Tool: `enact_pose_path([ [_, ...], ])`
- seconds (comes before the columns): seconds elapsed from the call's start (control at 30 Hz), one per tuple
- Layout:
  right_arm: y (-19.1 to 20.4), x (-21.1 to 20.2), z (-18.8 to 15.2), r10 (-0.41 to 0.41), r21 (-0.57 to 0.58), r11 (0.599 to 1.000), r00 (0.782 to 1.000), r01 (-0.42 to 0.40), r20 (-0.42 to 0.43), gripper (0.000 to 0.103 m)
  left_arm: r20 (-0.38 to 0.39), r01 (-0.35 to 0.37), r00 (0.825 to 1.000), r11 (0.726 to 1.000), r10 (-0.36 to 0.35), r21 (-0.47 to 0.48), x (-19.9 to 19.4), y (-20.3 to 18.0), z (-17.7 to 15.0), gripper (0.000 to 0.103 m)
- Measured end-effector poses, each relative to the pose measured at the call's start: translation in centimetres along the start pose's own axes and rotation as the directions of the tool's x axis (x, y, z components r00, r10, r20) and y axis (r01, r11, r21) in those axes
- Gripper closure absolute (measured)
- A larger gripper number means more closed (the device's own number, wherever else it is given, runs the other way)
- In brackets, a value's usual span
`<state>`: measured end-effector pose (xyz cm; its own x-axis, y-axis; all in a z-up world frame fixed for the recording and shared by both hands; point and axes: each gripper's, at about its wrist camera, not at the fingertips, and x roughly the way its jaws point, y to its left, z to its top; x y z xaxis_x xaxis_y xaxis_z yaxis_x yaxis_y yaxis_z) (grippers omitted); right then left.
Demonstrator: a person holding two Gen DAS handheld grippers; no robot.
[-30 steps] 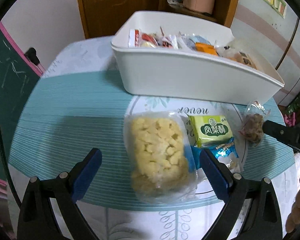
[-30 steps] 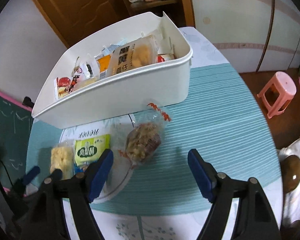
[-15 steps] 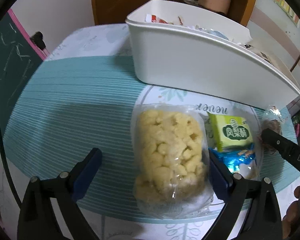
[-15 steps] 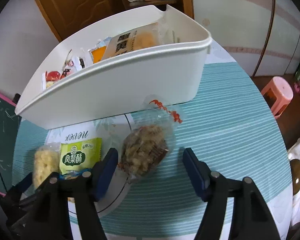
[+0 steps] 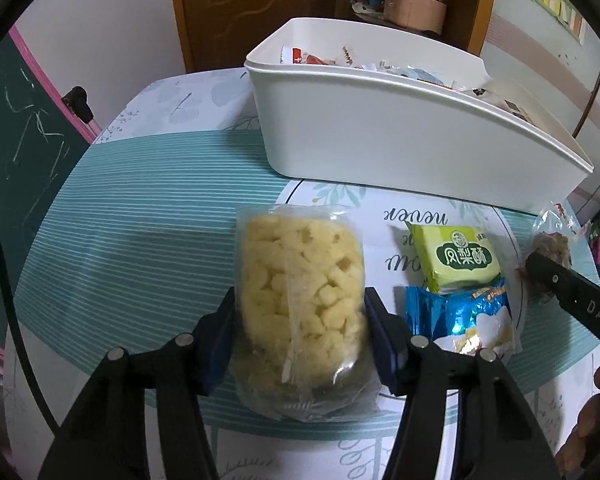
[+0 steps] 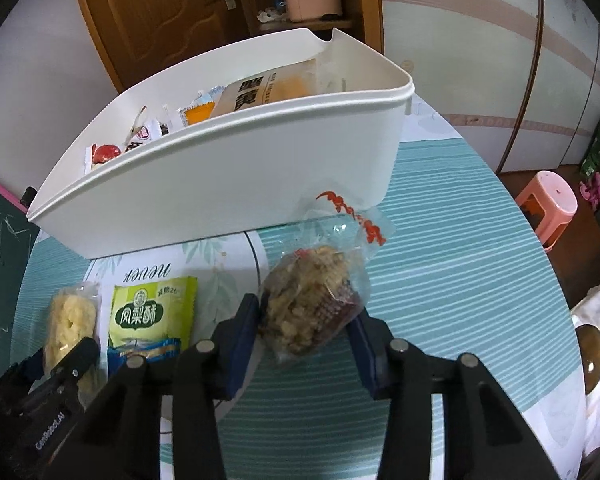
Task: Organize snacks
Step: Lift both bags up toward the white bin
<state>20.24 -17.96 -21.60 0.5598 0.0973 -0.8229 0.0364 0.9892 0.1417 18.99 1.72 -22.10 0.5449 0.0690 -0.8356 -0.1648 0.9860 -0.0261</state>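
I note both grippers, wide a second ago, now closing: left gripper (image 5: 298, 330) pinching the puffed-corn bag (image 5: 300, 292), right gripper (image 6: 306, 330) pinching the brown snack bag (image 6: 310, 306), ready for lifting to the white bin (image 6: 228, 168).

Snack packets (image 5: 456, 260) lie before bin (image 5: 380, 140)

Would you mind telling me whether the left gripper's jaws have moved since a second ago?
Yes. The left gripper was wide open either side of the bag of yellow puffs on the table; its closing jaws now touch the bag's sides.

Black claw (image 5: 298, 336), blue pads, silver screws
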Motion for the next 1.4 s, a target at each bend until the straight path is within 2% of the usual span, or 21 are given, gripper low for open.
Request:
enact_pose_path([
  [0.2,0.5,-1.0,-0.9,0.064,0.011,0.998,0.996,-0.063,-0.055,0.059,-0.020,0.027,0.999,1.000,-0.027,0.004,-1.5,0.6,0.0,0.046],
  [0.37,1.9,-3.3,-1.2,0.091,-0.028,0.995,0.995,-0.092,-0.041,0.059,0.003,0.051,0.999,0.999,-0.051,0.020,-4.3,0.5,1.3,0.046],
  [0.5,2.8,-6.2,-0.3,0.122,-0.054,0.991,0.993,-0.122,0.001,0.059,0.025,0.065,0.998,0.997,-0.066,0.031,-7.0,0.4,3.2,0.046],
  [0.67,3.9,-11.4,1.7,0.146,-0.115,0.984,0.983,-0.133,0.114,0.059,0.127,0.060,0.989,0.995,-0.071,0.085,-11.5,-0.2,5.9,0.046],
  [0.77,4.5,-15.1,4.0,0.168,-0.146,0.979,0.967,-0.141,0.192,0.059,0.190,0.059,0.978,0.992,-0.080,0.111,-14.4,-0.8,8.0,0.046],
  [0.9,5.2,-20.3,7.8,0.174,-0.206,0.972,0.934,-0.113,0.311,0.059,0.292,0.072,0.950,0.987,-0.113,0.146,-18.7,-1.5,12.1,0.046],
  [1.0,5.3,-22.9,10.5,0.186,-0.226,0.968,0.913,-0.107,0.364,0.059,0.349,0.065,0.930,0.986,-0.117,0.156,-21.1,-1.9,15.1,0.046],
  [1.13,5.8,-25.2,14.3,0.130,-0.251,0.968,0.885,-0.015,0.448,0.059,0.412,0.027,0.906,0.984,-0.098,0.176,-23.6,-2.6,18.8,0.046],
  [1.23,6.1,-25.0,17.0,0.116,-0.254,0.967,0.888,0.001,0.445,0.059,0.446,-0.001,0.892,0.984,-0.081,0.181,-24.2,-2.9,21.1,0.046],
  [1.37,6.2,-23.8,20.8,0.106,-0.236,0.972,0.899,-0.004,0.425,0.059,0.509,-0.121,0.861,0.981,0.027,0.153,-22.8,-3.2,24.1,0.046],
  [1.4,6.1,-23.5,21.3,0.106,-0.231,0.973,0.899,-0.005,0.425,0.059,0.504,-0.155,0.862,0.977,0.060,0.148,-21.6,-3.3,24.9,0.046],
])
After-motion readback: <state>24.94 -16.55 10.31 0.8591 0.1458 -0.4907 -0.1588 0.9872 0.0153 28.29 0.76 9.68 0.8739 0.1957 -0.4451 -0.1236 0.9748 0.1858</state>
